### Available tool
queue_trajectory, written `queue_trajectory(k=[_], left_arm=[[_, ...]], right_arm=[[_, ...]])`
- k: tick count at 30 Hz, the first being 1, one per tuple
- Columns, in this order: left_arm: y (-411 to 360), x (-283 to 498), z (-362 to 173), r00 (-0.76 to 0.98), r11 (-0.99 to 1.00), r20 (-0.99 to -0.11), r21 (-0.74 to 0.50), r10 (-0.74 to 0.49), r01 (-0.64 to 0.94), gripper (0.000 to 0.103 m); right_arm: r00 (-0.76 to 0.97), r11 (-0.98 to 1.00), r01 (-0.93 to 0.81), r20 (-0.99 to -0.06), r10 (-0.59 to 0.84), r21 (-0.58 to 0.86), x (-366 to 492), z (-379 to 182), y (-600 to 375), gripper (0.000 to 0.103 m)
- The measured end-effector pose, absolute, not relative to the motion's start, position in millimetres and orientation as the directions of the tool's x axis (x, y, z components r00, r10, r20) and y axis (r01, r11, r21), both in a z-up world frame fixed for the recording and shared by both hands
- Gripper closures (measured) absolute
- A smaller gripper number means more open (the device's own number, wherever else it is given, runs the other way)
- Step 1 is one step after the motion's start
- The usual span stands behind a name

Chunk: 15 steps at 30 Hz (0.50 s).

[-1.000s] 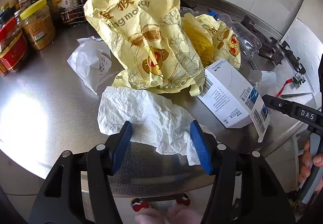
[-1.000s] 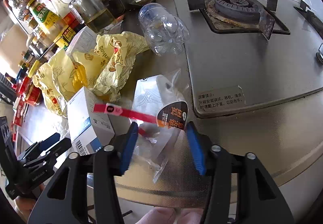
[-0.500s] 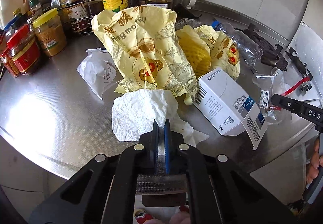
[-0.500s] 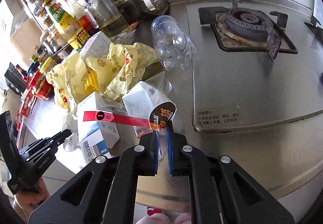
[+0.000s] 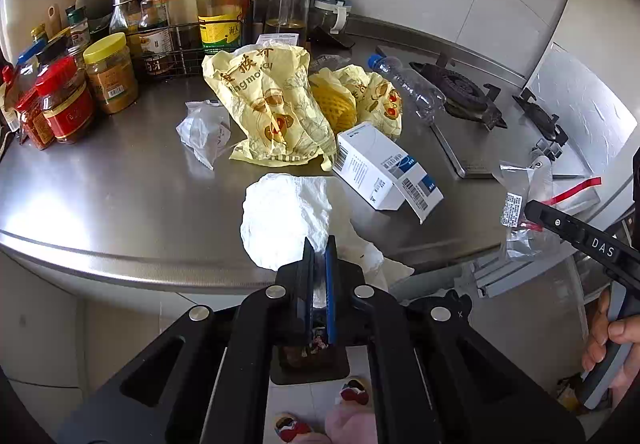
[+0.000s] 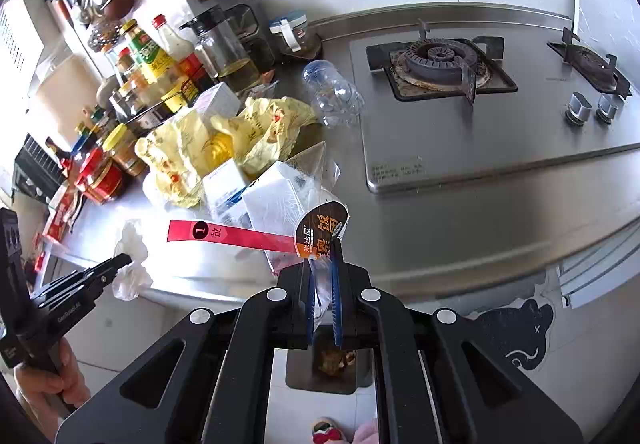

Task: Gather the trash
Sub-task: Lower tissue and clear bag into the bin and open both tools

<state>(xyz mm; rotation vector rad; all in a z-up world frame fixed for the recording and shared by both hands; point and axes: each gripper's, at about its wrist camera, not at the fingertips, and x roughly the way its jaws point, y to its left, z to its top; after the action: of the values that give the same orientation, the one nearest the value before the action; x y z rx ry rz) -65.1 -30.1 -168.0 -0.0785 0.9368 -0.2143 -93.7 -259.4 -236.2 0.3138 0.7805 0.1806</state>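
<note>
In your left wrist view, your left gripper [image 5: 319,250] is clamped narrow on the near edge of a crumpled white paper napkin [image 5: 286,218], which hangs past the rim of the steel counter [image 5: 120,180] toward you. At 12 o'clock from it lie the yellow bags [image 5: 272,108]; the white box [image 5: 384,172] sits at 1 o'clock and a clear bottle [image 5: 408,84] beyond it. At 3 o'clock your right gripper [image 5: 532,210] dangles a clear wrapper [image 5: 520,200]. A thin pinch on soft paper can tear or slip, so I judge the napkin may drop short of the bin. In your right wrist view, your right gripper [image 6: 322,264] is squeezed shut on the clear wrapper [image 6: 288,200], with its red pull strip [image 6: 232,234] pointing to 9 o'clock. A dark bin [image 6: 328,364] shows directly below the jaws. The slick film could slide out, or the loose strip could catch the box [image 6: 226,180] behind it and drag it off.
</note>
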Motion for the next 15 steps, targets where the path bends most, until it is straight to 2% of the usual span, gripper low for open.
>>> queue_trajectory(k=[7,15], left_arm=[[-28,-119,-193,0.507,0.966,-0.824,-0.192,-0.254,0.172,0.099],[-23,-139,-280,0.375,0.963,-0.887,-0.233,-0.268,0.139,0.099]], right_arm=[[0.629,0.933,-0.035,-0.718,0.298,0.357,-143,-275,-224,0.095],[0.485,0.925,0.029,-0.815,0.318,0.378,-135,-371,-198,0.094]])
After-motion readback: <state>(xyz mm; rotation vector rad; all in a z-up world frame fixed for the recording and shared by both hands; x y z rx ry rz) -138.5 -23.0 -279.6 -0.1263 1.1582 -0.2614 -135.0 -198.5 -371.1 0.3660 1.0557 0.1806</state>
